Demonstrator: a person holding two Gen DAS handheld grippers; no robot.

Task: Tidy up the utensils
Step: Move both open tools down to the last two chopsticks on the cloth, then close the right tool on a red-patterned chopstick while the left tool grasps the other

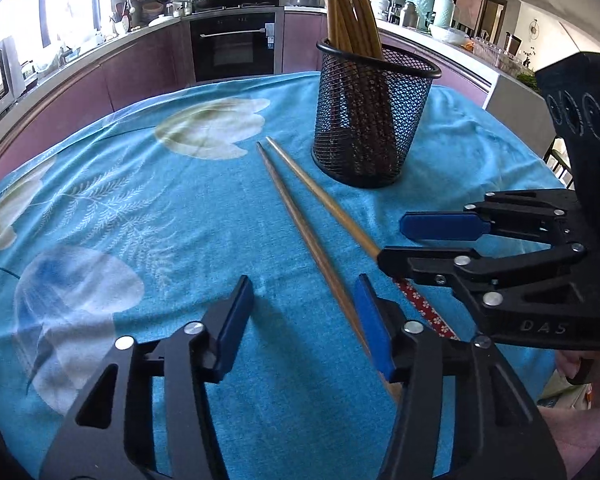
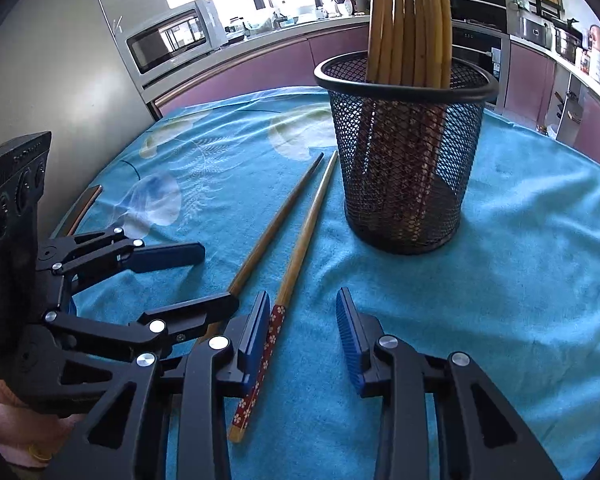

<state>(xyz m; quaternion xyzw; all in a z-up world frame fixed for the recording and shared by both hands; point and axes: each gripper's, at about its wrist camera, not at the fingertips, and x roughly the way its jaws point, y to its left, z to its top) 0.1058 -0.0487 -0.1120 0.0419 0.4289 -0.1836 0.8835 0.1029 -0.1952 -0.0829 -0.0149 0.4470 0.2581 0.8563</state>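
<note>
Two loose wooden chopsticks lie side by side on the blue flowered tablecloth (image 1: 172,216), left of a black mesh holder (image 1: 372,120) (image 2: 404,168) that holds several chopsticks (image 1: 348,12) (image 2: 408,20) upright. The plain chopstick (image 1: 300,224) (image 2: 276,216) runs between the jaws of my left gripper (image 1: 304,328) (image 2: 219,277), close to its right pad; the jaws stand open. The chopstick with the red floral end (image 2: 296,252) (image 1: 428,308) lies between the jaws of my right gripper (image 2: 303,336) (image 1: 412,244), just beside its left pad, which is open too. Both grippers hover low over the cloth.
The holder stands close behind the chopstick tips. Beyond the round table's far edge run purple kitchen cabinets with an oven (image 1: 232,48) and a microwave (image 2: 172,40). A person's hand (image 1: 580,364) holds the right gripper. Bare cloth (image 2: 520,260) lies to the right.
</note>
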